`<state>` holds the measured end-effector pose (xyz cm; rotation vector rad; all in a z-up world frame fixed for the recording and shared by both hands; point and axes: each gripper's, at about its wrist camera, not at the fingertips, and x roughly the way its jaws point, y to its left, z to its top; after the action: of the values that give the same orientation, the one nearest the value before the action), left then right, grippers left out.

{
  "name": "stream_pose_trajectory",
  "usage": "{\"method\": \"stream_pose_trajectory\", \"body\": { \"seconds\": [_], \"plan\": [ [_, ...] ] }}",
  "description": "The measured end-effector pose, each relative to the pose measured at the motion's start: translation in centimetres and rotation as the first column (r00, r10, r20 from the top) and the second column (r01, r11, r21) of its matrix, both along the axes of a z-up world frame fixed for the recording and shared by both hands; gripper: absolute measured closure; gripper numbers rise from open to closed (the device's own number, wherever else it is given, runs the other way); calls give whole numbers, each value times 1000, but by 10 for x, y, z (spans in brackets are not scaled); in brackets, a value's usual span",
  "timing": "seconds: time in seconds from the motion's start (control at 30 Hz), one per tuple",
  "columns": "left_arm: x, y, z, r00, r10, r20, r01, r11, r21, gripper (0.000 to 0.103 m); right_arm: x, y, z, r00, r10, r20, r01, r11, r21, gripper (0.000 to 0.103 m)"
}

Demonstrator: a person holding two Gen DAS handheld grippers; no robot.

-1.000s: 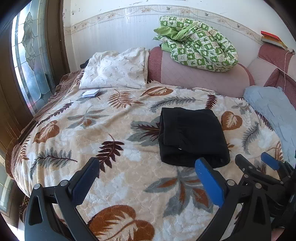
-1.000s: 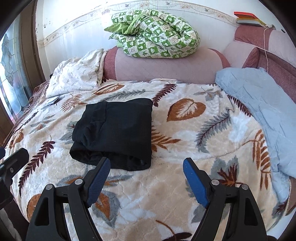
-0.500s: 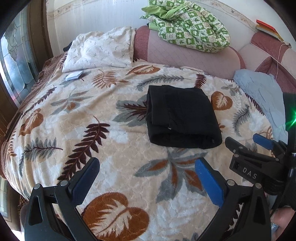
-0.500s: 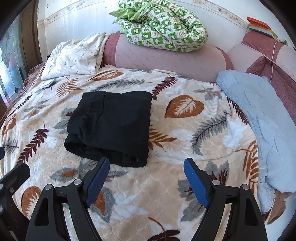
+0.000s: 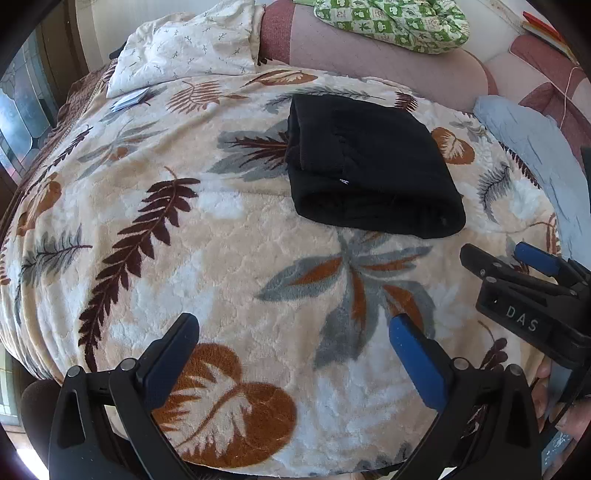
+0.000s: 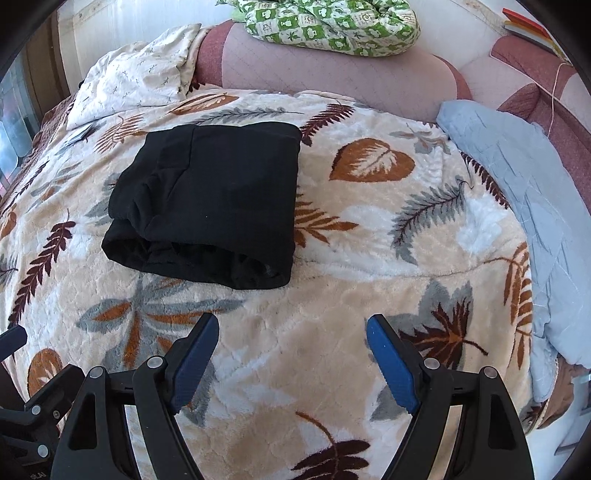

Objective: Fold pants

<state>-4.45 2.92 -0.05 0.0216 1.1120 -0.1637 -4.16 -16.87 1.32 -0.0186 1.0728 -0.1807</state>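
Observation:
The black pants (image 5: 369,166) lie folded into a thick rectangle on the leaf-patterned blanket (image 5: 221,258), also seen in the right wrist view (image 6: 214,203). My left gripper (image 5: 291,339) is open and empty, held above the blanket near the bed's front edge, well short of the pants. My right gripper (image 6: 291,343) is open and empty, also in front of the pants; it shows at the right of the left wrist view (image 5: 517,266).
A white pillow (image 5: 192,48) and a small blue-white packet (image 5: 129,99) lie at the back left. A green checked quilt (image 6: 332,26) sits on the pink headboard (image 6: 332,70). A light blue cover (image 6: 524,192) lies along the right side.
Both grippers have pulled back and tilted down toward the bed's front edge, so the folded pants sit farther up in both views. The pants have not moved.

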Motion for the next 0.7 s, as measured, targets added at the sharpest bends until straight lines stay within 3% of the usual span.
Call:
{"method": "stream_pose_trajectory", "body": {
  "seconds": [0.13,0.4,0.7],
  "plan": [
    [6,0,8,1000,3,30,-3,1000,3,0,1,1,2,1000,3,12,-3,1000,-12,17],
    [21,-2,38,986,-6,167,7,1000,-4,0,4,3,12,999,8,48,-7,1000,-7,17],
    [29,4,31,986,9,164,-9,1000,-4,0,14,7,25,995,11,101,-8,1000,-23,17]
  ]
}}
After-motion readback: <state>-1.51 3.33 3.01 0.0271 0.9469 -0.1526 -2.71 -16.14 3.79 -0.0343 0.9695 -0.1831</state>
